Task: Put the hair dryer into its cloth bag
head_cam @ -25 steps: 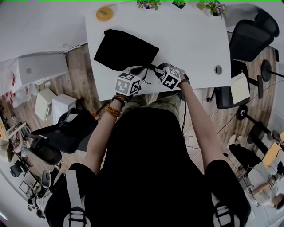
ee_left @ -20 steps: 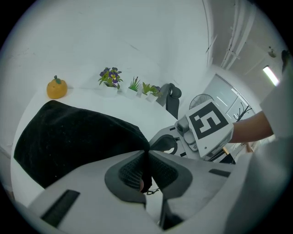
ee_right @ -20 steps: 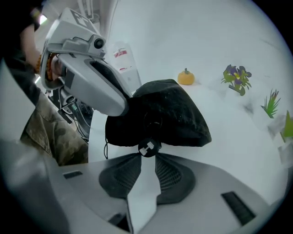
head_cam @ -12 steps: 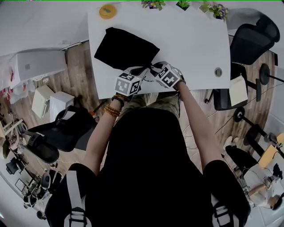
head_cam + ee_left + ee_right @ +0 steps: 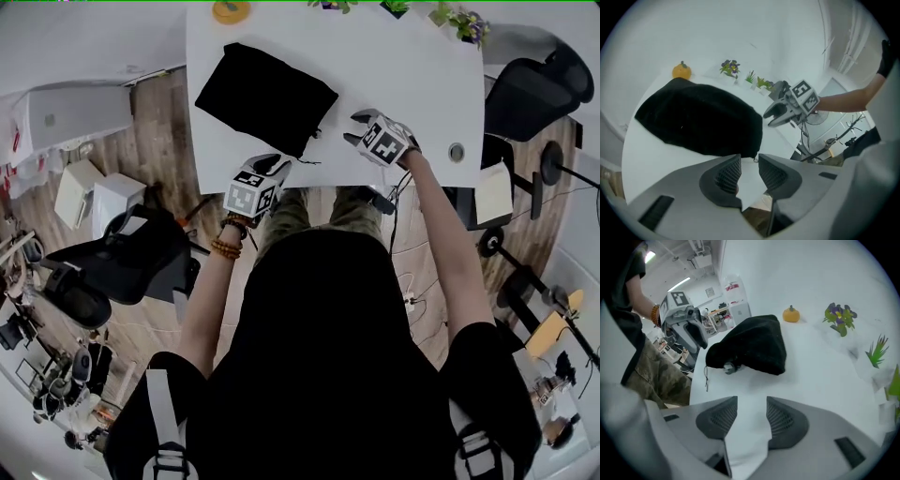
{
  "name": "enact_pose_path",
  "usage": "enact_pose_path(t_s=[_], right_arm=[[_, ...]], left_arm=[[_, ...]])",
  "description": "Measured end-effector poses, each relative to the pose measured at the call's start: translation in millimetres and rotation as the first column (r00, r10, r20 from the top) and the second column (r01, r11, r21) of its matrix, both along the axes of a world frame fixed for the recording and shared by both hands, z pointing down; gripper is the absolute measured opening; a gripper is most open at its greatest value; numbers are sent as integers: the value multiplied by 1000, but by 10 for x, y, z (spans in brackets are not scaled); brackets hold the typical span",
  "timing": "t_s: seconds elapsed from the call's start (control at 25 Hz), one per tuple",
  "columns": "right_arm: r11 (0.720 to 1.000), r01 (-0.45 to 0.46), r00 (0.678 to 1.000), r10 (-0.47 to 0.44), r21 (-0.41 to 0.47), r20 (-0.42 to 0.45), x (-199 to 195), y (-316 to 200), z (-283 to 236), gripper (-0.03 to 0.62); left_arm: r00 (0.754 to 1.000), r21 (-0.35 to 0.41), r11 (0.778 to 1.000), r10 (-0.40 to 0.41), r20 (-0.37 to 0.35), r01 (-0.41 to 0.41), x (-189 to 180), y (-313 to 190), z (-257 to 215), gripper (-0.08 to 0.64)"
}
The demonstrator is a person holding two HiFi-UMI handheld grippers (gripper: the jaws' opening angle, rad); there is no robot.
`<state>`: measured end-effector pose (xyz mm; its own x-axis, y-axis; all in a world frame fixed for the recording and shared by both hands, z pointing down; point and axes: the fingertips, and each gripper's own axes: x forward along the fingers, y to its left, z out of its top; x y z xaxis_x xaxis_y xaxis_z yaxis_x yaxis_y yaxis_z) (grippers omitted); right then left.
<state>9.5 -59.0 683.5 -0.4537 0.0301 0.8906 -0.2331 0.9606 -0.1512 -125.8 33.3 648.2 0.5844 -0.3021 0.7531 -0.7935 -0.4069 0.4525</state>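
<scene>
The fingers of the left gripper stood a moderate way apart, having just been opening, with only the white table showing between them. In the left gripper view the black cloth bag lay on the table just beyond the fingertips, bulging and closed; what it held could not be seen. The right gripper hung over the table's edge past the bag's near corner. A small orange pumpkin and a row of little plants sat at the far side of the table.

In the right gripper view, the right gripper had its fingers fairly wide apart, also just opened, and bare tabletop lay between them. The cloth bag sat well ahead of them, its gathered mouth turned toward the table's edge, where a pale cord stopper and a thin drawstring trailed onto the white surface. The left gripper hovered near that edge, apart from the bag.

In the head view, the bag lay on the left half of the table, set at an angle. The left gripper sat just off its near corner, at the table's front edge. The right gripper was further right, over the tabletop. Neither touched the bag.
</scene>
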Motion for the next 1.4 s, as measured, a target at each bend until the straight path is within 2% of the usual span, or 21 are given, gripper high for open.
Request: enact_pose_path(t_s=[0.08, 0.16, 0.24, 0.32, 0.48, 0.52, 0.6, 0.68, 0.8, 0.92, 1.0, 1.08, 1.12, 1.16, 1.2, 1.24, 1.28, 1.4], right_arm=[[999, 9, 1000, -8, 47, -4, 40, -274, -15, 209], [994, 54, 998, -53, 92, -12, -13, -508, -23, 213], [985, 109, 994, -106, 135, -27, -111, -677, -16, 221], [979, 146, 989, -142, 143, -37, -209, -757, 25, 226], [970, 201, 979, -202, 136, -10, -457, -764, 75, 220], [967, 207, 978, -210, 150, -1, -497, -766, 61, 181], [962, 209, 977, -213, 176, 7, -510, -757, 39, 70], [962, 205, 978, -210, 179, 10, -442, -738, 49, 49], [967, 216, 975, -221, 132, 27, -231, -587, 106, 46], [958, 276, 958, -280, 76, 58, -2, -288, 124, 46], [939, 344, 935, -341, -17, 99, 178, 8, 100, 46], [901, 415, 908, -400, -124, 126, 375, 291, 97, 48], [888, 441, 896, -425, -134, 128, 436, 368, 102, 51], [885, 453, 890, -440, -110, 124, 463, 397, 108, 85], [892, 447, 891, -438, -70, 115, 469, 389, 118, 177], [905, 424, 902, -420, -28, 103, 466, 350, 135, 242], [922, 387, 918, -386, 9, 91, 455, 285, 156, 252], [963, 258, 960, -265, 83, 91, 330, 62, 147, 252]], left_arm=[[998, -36, 998, -52, 40, 54, -84, 102, 191, 130], [992, -46, 994, -95, 77, 99, -104, 139, 345, 178], [985, -23, 990, -133, 114, 137, -73, 113, 436, 199], [974, 5, 984, -177, 141, 178, -18, 48, 499, 215], [940, 38, 951, -308, 150, 306, 93, -119, 564, 218], [926, 44, 938, -345, 155, 343, 113, -151, 569, 208], [893, 49, 908, -418, 168, 416, 123, -166, 576, 84], [867, 49, 884, -465, 181, 464, 122, -129, 583, 58], [849, 51, 873, -484, 210, 485, 142, 20, 594, 54], [833, 48, 859, -506, 223, 509, 174, 218, 606, 55], [821, 58, 847, -527, 218, 528, 216, 342, 610, 55], [816, 109, 849, -528, 237, 518, 250, 452, 602, 107], [816, 148, 856, -517, 259, 495, 258, 501, 588, 117], [817, 182, 865, -502, 285, 468, 266, 547, 575, 117], [818, 199, 872, -489, 304, 447, 279, 587, 575, 127], [816, 200, 874, -486, 312, 444, 292, 606, 583, 150], [811, 193, 867, -498, 306, 459, 297, 594, 587, 174], [777, 200, 820, -573, 261, 537, 253, 393, 534, 202]])
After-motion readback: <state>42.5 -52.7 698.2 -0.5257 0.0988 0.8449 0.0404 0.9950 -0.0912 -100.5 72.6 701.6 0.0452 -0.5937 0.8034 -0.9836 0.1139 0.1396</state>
